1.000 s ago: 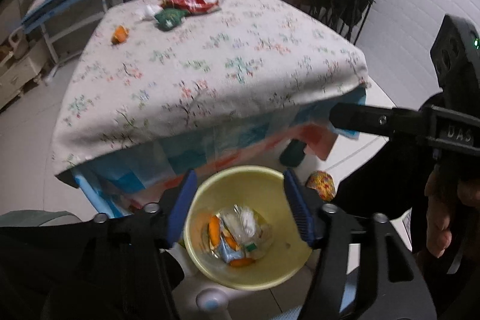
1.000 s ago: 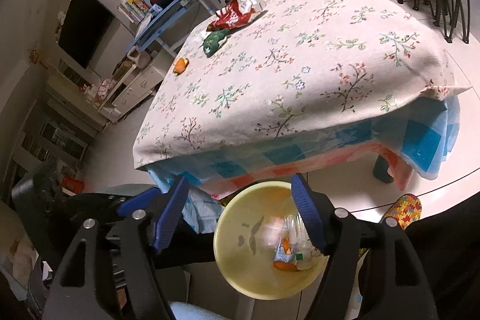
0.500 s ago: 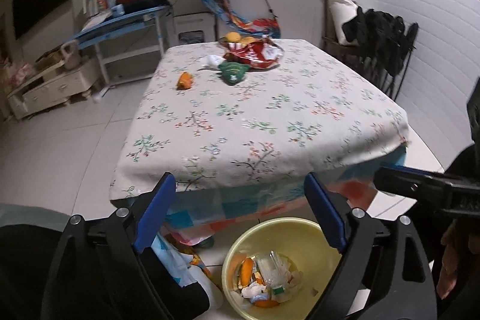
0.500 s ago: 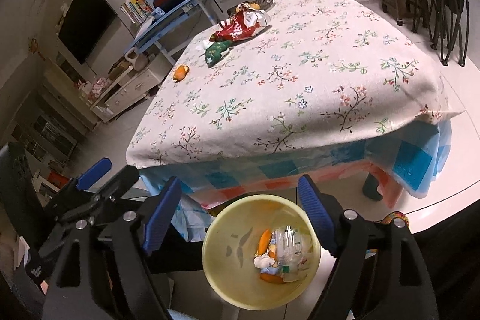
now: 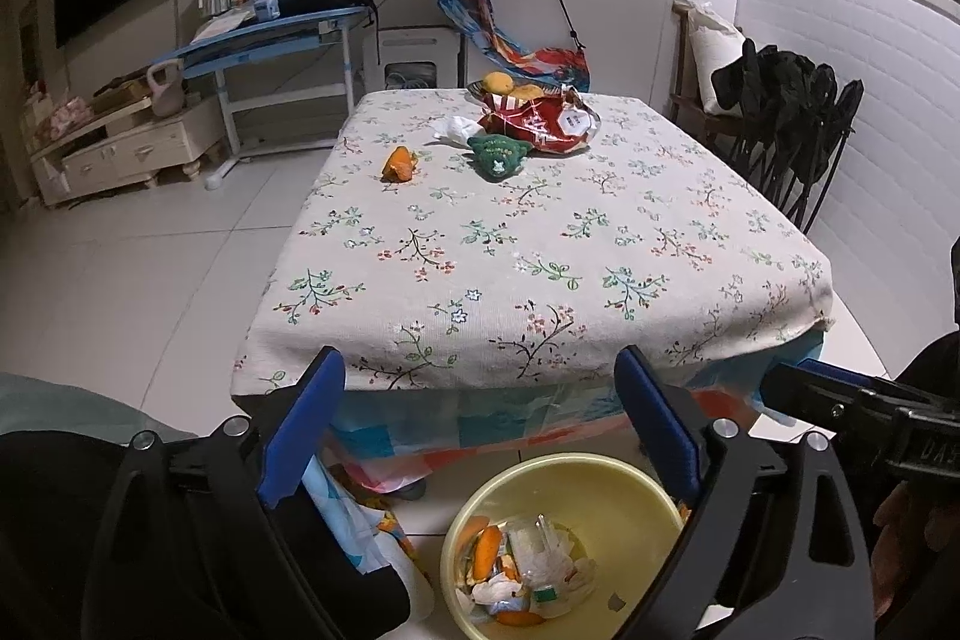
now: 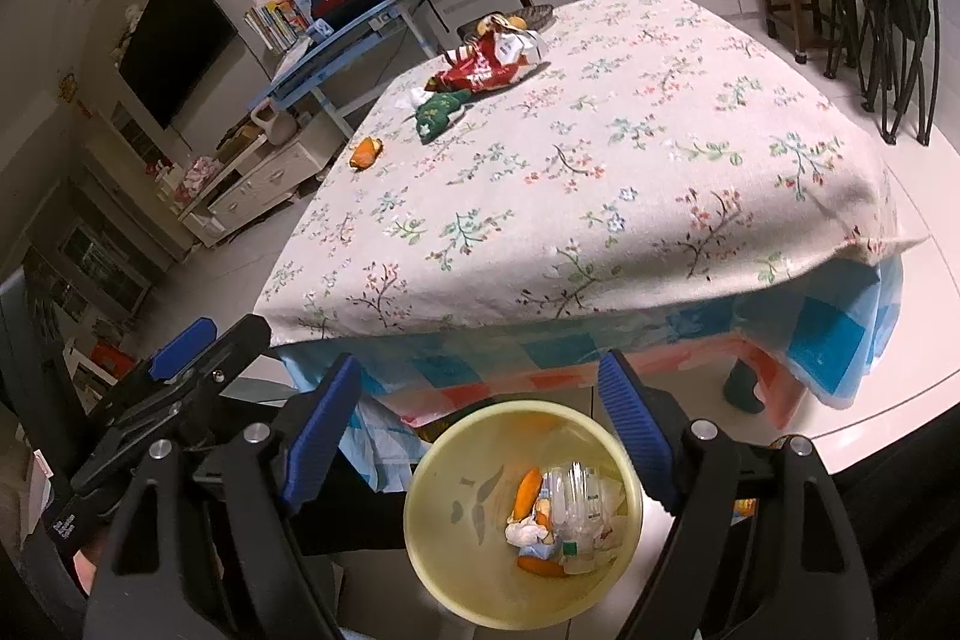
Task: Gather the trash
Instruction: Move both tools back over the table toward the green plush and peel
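A: Both hand-held grippers hang above the yellow bin (image 5: 564, 544) on the floor at the near edge of the tabletop (image 5: 540, 244). The left hand-held gripper (image 5: 480, 418) has just been opening; its blue pads stand wide apart with nothing between them.

B: And the right hand-held gripper (image 6: 480, 421)?

A: It too has just been opening and is wide, gripping nothing. The bin shows below and between its pads. In the left view one of its fingers juts in from the right edge.

B: What lies in the bin?

A: Crumpled white paper, clear plastic and orange peel (image 6: 528, 493), heaped at the bottom.

B: What remains on the cloth?

A: At the far end, a red snack bag (image 5: 540, 124) sits next to a green wrapper (image 5: 498, 154), with a white scrap (image 5: 456, 127) just left of them. A piece of orange peel (image 5: 399, 163) lies alone farther left. Behind the bag, a dish of yellow fruit (image 5: 504, 83).
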`<action>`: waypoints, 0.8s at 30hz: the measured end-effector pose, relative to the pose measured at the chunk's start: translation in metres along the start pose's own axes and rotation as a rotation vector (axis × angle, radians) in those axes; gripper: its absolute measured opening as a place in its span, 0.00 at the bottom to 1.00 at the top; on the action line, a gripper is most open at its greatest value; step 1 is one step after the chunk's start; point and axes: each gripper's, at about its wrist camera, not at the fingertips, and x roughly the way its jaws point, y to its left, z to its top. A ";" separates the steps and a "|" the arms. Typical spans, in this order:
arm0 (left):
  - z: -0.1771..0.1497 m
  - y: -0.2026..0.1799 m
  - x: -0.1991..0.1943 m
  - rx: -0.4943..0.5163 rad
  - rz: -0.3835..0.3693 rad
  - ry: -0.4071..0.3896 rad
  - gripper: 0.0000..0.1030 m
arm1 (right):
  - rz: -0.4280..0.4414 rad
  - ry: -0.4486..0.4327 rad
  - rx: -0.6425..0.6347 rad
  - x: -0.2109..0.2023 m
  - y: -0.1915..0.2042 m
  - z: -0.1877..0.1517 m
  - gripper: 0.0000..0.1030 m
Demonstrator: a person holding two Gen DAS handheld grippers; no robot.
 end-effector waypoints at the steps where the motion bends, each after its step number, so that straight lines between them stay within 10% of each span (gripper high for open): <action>1: 0.001 0.000 0.000 -0.005 0.001 -0.001 0.86 | -0.001 -0.004 -0.005 0.000 0.002 0.000 0.78; 24: 0.086 0.065 0.058 -0.174 0.037 0.014 0.87 | 0.012 -0.023 -0.095 0.054 0.037 0.073 0.80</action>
